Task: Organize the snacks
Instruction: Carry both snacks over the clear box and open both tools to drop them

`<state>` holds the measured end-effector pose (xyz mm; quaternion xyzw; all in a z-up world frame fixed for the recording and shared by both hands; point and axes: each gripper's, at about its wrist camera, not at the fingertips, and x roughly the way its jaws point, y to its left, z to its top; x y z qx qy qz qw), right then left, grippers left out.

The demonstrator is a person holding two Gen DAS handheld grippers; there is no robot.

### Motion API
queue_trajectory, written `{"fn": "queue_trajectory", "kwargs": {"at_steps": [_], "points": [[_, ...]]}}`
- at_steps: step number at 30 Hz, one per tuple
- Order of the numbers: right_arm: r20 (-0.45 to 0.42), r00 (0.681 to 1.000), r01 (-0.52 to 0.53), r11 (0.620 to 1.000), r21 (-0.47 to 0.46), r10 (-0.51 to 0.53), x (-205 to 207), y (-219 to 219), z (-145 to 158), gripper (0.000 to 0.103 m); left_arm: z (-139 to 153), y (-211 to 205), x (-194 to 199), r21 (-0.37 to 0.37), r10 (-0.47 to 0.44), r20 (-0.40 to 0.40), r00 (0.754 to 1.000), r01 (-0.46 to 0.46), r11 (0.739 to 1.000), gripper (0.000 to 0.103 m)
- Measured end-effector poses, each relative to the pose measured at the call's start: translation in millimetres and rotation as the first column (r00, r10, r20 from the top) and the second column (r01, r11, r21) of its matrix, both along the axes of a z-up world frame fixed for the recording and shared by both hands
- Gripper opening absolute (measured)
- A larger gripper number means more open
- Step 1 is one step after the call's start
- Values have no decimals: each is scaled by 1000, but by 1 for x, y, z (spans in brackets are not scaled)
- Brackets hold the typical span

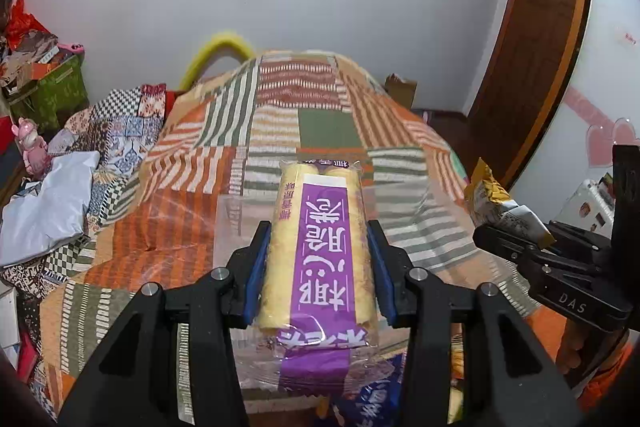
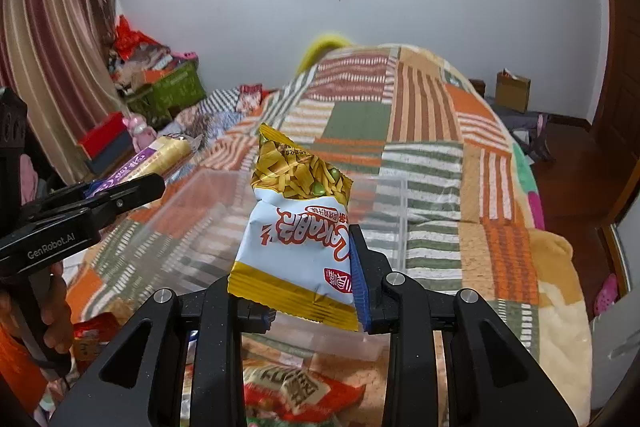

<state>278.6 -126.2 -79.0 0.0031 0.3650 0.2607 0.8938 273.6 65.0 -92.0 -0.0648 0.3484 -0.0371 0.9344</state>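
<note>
The left gripper (image 1: pixel 320 259) is a matte black plastic tool with two angular arms, each with a triangular cut-out, round silver screw heads on the joints, and blue ribbed rubber pads (image 1: pixel 256 267) on the inside of the fingers. The right gripper (image 2: pixel 296 267) has the same black frame, the same silver screws and a blue ribbed pad (image 2: pixel 359 283); seen from the side, its body carries the white letters "DAS", and the left one carries the white words "GenRobot.AI". The person's hand (image 2: pixel 54 311) is around a black handle, and an orange sleeve (image 2: pixel 16 371) shows beside it.
</note>
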Motion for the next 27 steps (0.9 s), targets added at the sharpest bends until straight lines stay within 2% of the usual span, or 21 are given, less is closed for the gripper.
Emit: {"fn": "queue_trajectory", "kwargs": {"at_steps": [5, 11, 18, 27], "points": [[-45, 999, -17, 999, -36, 15, 10, 10, -16, 28, -20, 2, 16, -6, -10, -68, 998, 10, 1000, 45], [-76, 997, -36, 996, -83, 30, 14, 21, -26, 28, -32, -1, 24, 8, -34, -111, 993, 35, 999, 45], [-108, 994, -36, 995, -94, 26, 21, 25, -36, 28, -44, -3, 32, 12, -35, -160, 986, 37, 999, 45], [-102, 994, -42, 994, -100, 32, 18, 27, -35, 28, -40, -7, 26, 47, -28, -137, 990, 34, 998, 48]]}}
